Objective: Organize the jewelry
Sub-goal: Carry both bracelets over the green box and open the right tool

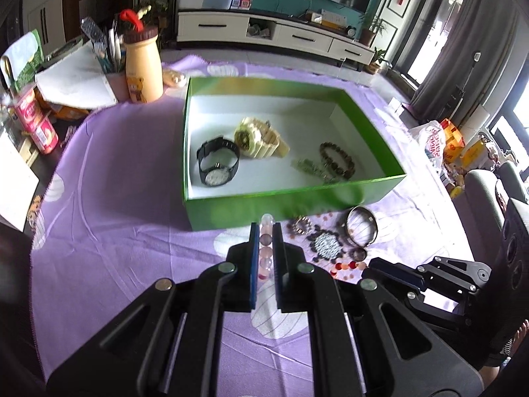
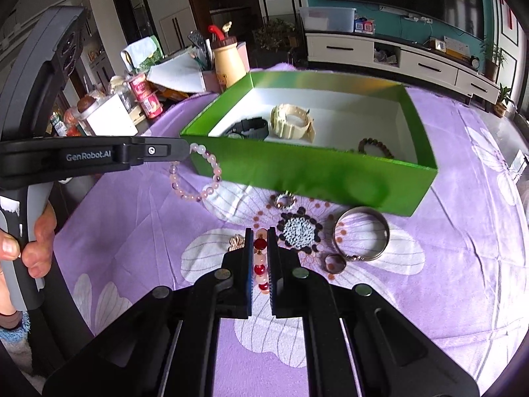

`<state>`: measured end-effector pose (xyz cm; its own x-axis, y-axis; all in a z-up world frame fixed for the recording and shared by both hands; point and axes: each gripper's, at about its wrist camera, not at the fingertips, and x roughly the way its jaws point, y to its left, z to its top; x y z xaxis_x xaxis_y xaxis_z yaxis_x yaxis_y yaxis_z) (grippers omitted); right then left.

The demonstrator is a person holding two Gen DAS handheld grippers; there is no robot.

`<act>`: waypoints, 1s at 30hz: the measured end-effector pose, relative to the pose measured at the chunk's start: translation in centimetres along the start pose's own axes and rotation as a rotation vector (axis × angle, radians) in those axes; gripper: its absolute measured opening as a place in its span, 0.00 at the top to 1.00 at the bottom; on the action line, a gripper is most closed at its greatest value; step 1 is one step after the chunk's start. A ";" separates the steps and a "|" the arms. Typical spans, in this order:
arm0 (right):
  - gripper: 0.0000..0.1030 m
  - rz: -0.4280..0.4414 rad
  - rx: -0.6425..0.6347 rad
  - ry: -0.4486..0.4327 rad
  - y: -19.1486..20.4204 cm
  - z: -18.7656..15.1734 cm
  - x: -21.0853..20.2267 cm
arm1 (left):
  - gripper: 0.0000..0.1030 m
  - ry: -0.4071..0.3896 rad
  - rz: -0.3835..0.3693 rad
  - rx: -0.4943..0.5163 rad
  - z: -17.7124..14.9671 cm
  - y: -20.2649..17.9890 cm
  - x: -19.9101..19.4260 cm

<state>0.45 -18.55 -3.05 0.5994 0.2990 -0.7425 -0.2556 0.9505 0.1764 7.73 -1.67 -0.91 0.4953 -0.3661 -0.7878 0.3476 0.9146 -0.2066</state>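
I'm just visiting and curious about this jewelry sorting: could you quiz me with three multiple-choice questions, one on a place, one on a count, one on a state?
1. Where does the plain silver metal bangle lie?
A. in the box
B. on the purple flowered cloth
C. in a gripper

2. How many wristwatches are in the green cardboard box?
A. one
B. two
C. four

3. What is the left gripper doing?
A. holding the pale pink bead bracelet in the air
B. lying open on the table
C. gripping a watch

Answers:
1 B, it lies outside the box.
2 B, black and cream.
3 A, the bracelet dangles from its tips.
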 end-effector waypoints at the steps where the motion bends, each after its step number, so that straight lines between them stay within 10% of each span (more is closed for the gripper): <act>1: 0.93 -0.002 0.001 -0.009 -0.1 0.2 -0.3 | 0.93 -0.006 -0.002 0.003 0.3 -0.2 -0.3; 18: 0.93 -0.065 0.029 -0.148 -3.5 6.4 -3.8 | 0.93 -0.085 -0.015 0.024 7.2 -2.2 -1.8; 30: 0.93 -0.026 0.121 -0.095 -7.9 11.8 1.1 | 0.93 0.038 0.003 -0.019 10.5 -0.9 5.2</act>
<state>12.08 -24.78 2.36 0.6752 0.2757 -0.6842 -0.1492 0.9594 0.2394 18.34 -6.23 1.27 0.4654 -0.3571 -0.8098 0.3310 0.9188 -0.2149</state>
